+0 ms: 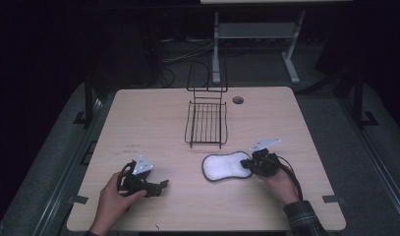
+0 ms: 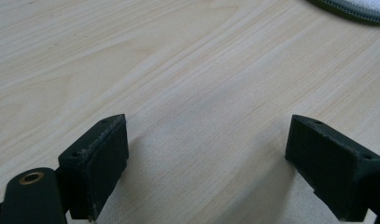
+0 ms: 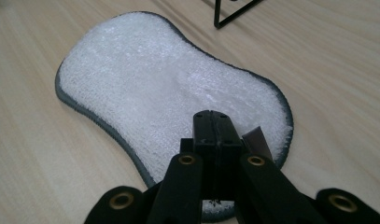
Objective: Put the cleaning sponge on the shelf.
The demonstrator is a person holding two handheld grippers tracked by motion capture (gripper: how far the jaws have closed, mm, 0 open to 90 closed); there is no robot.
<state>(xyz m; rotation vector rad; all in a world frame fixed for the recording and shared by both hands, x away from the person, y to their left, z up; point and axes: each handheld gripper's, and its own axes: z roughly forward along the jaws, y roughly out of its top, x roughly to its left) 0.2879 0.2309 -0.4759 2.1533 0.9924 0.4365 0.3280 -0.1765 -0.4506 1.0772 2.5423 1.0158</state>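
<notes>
1 white pad, 1 wire rack, 2 grippers on the table

High view: the wire rack sits mid-table, the white pad lies flat just in front of it, right gripper at the pad's right end, left gripper well apart to the left. Left gripper view: 2 jaws spread wide over bare table, nothing btwn them. Right gripper view: jaws pressed together over the pad's near edge; can't tell if any fabric is pinched.

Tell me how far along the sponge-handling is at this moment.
Early stage. Done: the right gripper has shut at the near edge of the white sponge, which lies flat on the table. The left gripper rests open, apart. Left, probably: lifting the sponge toward the wire rack.
</notes>
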